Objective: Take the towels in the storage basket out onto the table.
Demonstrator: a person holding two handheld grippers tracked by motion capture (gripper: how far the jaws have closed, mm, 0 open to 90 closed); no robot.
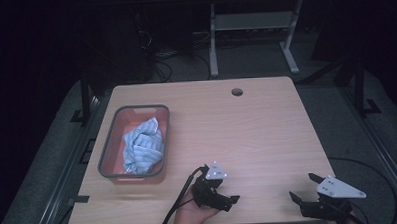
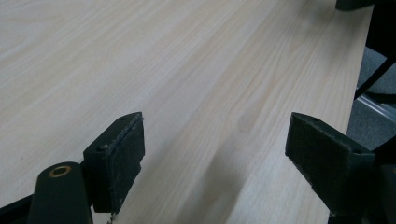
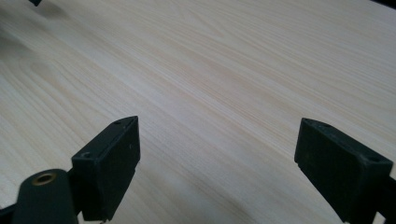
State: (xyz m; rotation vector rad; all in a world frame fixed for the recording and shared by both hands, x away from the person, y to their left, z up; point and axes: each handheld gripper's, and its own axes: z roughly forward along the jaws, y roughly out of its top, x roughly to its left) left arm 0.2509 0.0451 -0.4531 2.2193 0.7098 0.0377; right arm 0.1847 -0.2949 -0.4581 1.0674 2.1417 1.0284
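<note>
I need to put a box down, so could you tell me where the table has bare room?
The table is bare from the basket to its right edge. The basket, holding the blue cloth, crowds the left; the left gripper and right gripper take the near edge.

A: Where is the left claw (image 1: pixel 228 201)?
B: Low in the frame, a little left of the middle, held by a hand (image 1: pixel 192 212); its jaws stand wide apart.
A: And the right claw (image 1: pixel 303 187)?
B: Lower right, jaws wide apart too, nothing between them.
</note>
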